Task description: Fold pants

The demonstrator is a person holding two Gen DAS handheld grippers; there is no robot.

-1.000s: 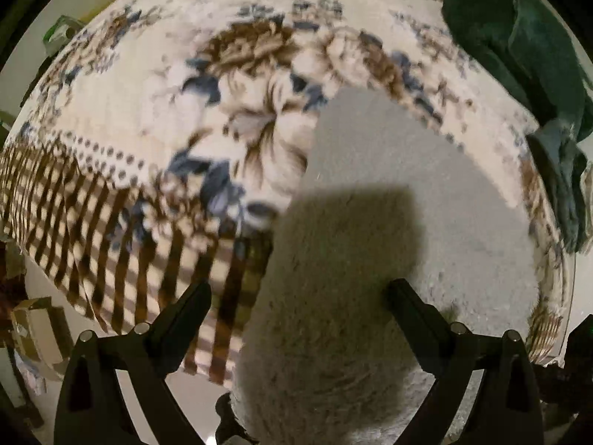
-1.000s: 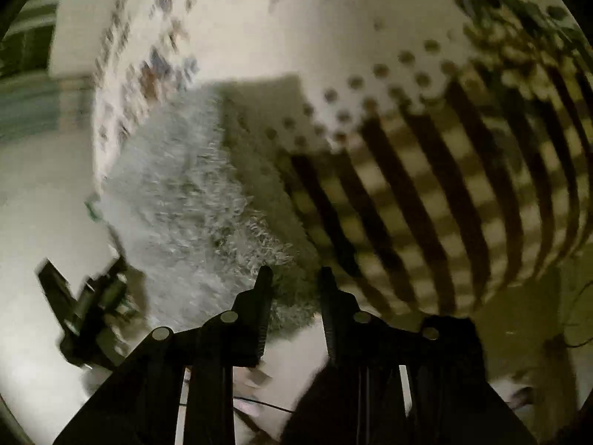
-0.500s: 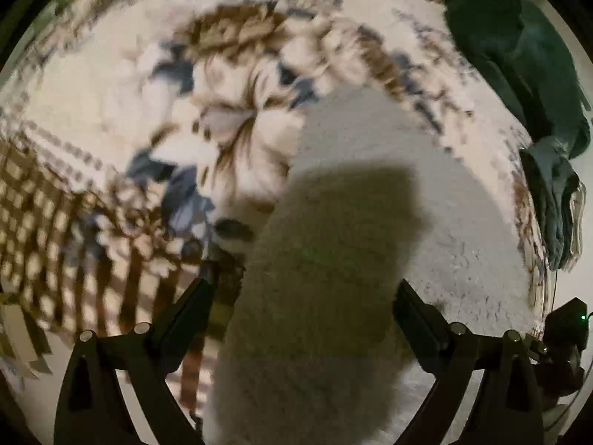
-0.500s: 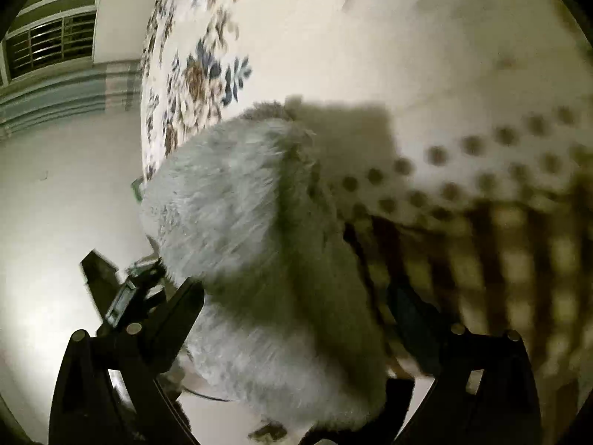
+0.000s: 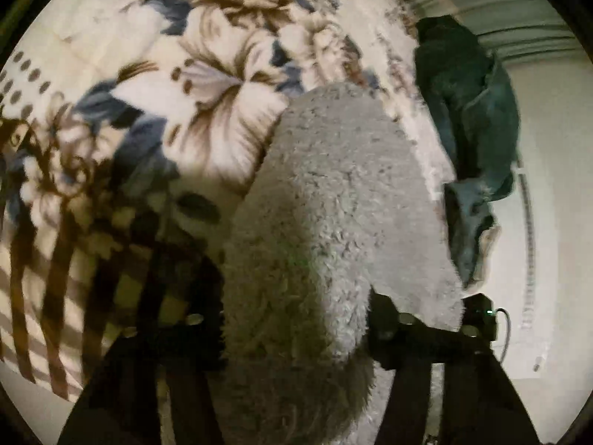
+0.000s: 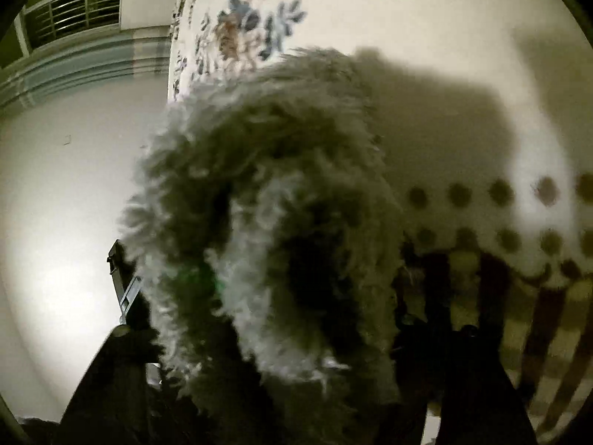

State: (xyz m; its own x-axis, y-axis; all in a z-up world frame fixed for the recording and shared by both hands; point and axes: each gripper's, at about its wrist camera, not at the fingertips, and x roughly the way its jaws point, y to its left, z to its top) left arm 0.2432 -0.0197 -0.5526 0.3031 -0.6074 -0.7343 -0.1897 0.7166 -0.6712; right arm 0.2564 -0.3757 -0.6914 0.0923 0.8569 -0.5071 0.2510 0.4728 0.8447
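Left wrist view: the left gripper [image 5: 296, 319] has just been closing and now pinches the near end of the fluffy grey pants [image 5: 333, 193], which lie on the floral blanket [image 5: 207, 85]. Right wrist view: the right gripper [image 6: 274, 337] has likewise been closing, its jaws clamping the bunched pants [image 6: 267, 170].
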